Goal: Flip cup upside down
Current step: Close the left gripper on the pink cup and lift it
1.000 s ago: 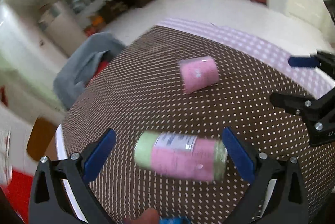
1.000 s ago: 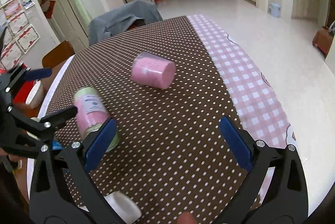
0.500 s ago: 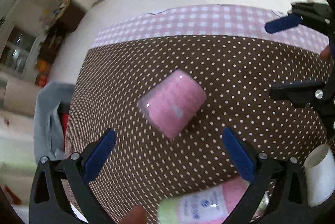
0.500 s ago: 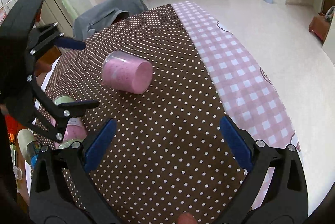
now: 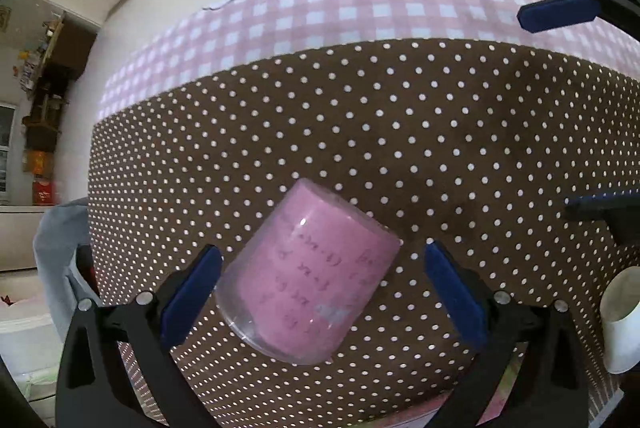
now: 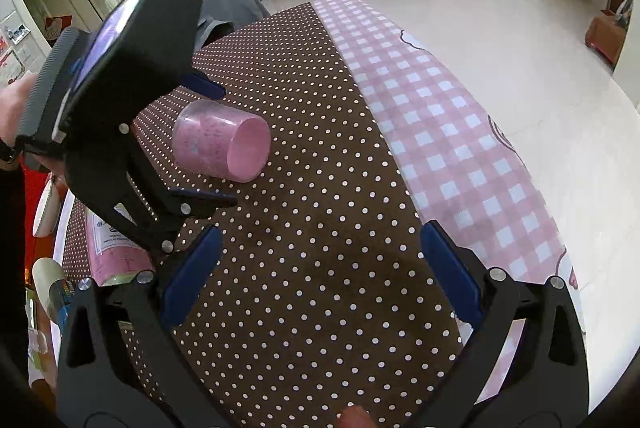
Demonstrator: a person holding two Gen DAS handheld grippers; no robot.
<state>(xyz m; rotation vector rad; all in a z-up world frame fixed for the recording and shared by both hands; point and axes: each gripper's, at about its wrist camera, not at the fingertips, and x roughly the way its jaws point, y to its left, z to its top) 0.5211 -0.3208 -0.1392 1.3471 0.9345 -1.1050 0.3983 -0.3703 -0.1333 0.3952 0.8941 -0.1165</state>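
A pink translucent cup (image 5: pixel 308 276) lies on its side on the brown dotted tablecloth (image 5: pixel 360 132). My left gripper (image 5: pixel 320 292) is open, its blue fingers on either side of the cup, not touching it. In the right wrist view the cup (image 6: pixel 220 144) lies at the left with the left gripper (image 6: pixel 212 144) around it. My right gripper (image 6: pixel 320 284) is open and empty over the cloth (image 6: pixel 320 228), apart from the cup. The right gripper's fingers (image 5: pixel 556 12) show at the right edge of the left wrist view.
A pink and green canister (image 6: pixel 112 248) lies on the table at the left, behind the left gripper. A white cup (image 5: pixel 624 316) stands at the right edge of the left wrist view. A pink checked border (image 6: pixel 448 132) runs along the table's edge. A grey-draped chair (image 6: pixel 232 8) stands beyond.
My left gripper has swung away from the canister and closed in on the pink cup, which now lies between its open fingers. The right gripper has moved slightly.
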